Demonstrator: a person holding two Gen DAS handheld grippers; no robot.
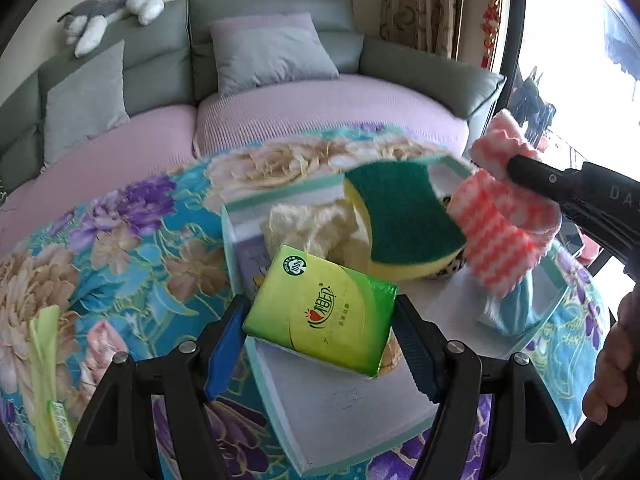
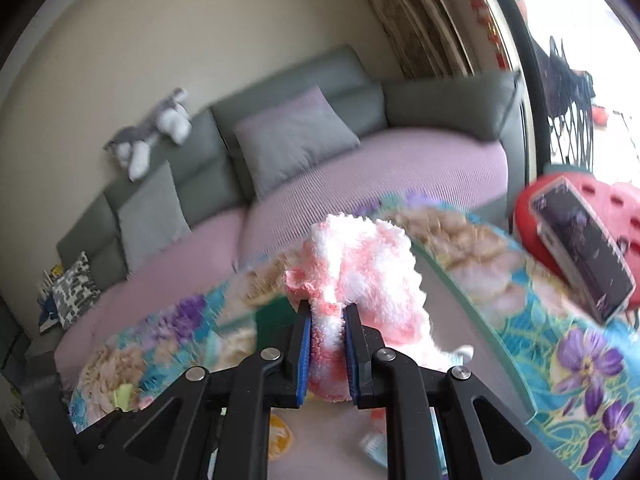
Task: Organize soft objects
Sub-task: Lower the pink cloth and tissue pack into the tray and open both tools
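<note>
Your left gripper (image 1: 320, 316) has its blue pads pressed on both short sides of a green tissue pack (image 1: 320, 312), jaws fairly wide to span it. The pack hangs tilted above the near half of a shallow box (image 1: 352, 412) with a teal rim, which sits on the floral tablecloth (image 1: 120, 248).

Your right gripper (image 2: 328, 354) is clamped nearly closed on a fluffy pink-and-white cloth (image 2: 360, 256) — the fabric bunches up and spills past the fingertips. In the left wrist view that cloth (image 1: 504, 236) hangs over the right side of the box, above a light blue cloth (image 1: 516, 308) lying inside.

Also in the box: a yellow sponge with green scouring face (image 1: 404, 220), propped on edge toward the far side, and a cream fuzzy cloth (image 1: 308, 224) to its left.

Beyond the table — a grey sofa (image 1: 160, 60) with grey cushions, a plush dog (image 1: 116, 8) lying on its backrest. A hand (image 1: 612, 360) shows at the right edge.
</note>
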